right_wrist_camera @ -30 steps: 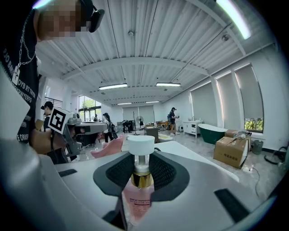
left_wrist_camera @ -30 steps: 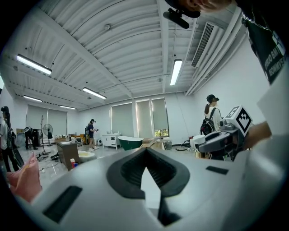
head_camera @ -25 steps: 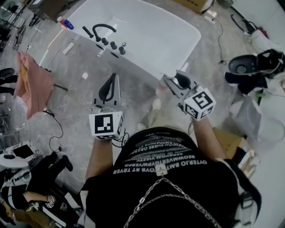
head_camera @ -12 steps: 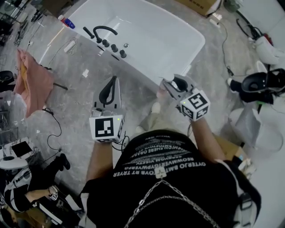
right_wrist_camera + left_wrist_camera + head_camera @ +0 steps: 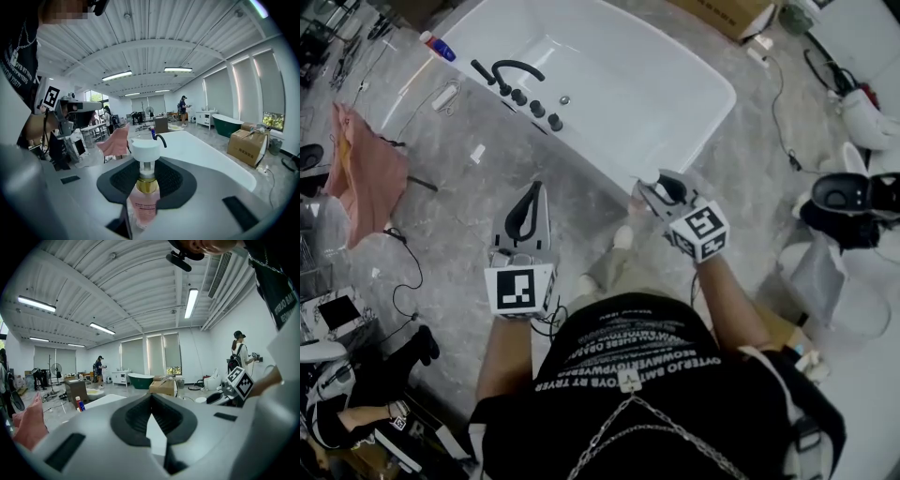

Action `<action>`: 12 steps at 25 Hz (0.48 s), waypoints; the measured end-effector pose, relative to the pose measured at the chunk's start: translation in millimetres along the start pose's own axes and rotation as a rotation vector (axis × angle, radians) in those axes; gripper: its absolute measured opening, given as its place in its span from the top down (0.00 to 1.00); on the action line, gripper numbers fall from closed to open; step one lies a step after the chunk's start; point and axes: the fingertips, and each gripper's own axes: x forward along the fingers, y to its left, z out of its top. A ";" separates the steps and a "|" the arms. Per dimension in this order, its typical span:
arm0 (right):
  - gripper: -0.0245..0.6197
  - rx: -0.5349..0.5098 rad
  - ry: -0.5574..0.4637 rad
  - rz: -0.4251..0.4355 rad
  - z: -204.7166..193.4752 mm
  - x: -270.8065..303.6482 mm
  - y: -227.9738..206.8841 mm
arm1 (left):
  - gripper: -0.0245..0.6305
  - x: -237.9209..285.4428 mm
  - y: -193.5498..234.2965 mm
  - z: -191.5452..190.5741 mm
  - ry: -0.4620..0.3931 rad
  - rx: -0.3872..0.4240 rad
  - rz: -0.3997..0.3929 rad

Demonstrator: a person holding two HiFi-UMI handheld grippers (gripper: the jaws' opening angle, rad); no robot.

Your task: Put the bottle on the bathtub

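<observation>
Carry step. My right gripper (image 5: 656, 192) is clamped on the pink bottle (image 5: 143, 199), white cap up. The bottle is in the air just beside the near corner of the white bathtub (image 5: 609, 66), not on it yet. My left gripper (image 5: 530, 202) is closed with nothing in it, out over the floor (image 5: 459, 216). Next, I'd say: get the bottle over the flat rim, keep it upright, lower until the base sits, then open the gripper.

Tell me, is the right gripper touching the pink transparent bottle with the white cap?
Touching. In the right gripper view, the right gripper clamps the pink bottle with the white cap from both sides.
</observation>
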 end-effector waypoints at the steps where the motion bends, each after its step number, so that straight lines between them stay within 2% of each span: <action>1: 0.81 0.000 0.009 0.006 -4.3 3.1 -0.6 | 0.96 0.5 0.0 -2.5 0.008 0.004 0.003; 5: 0.81 0.005 0.029 0.021 -17.4 15.4 -11.3 | 0.96 12.4 1.2 -10.2 0.023 0.034 0.004; 12: 0.81 0.021 0.048 0.017 -41.3 32.4 -22.5 | 0.96 19.5 -1.9 -21.8 0.032 0.019 0.008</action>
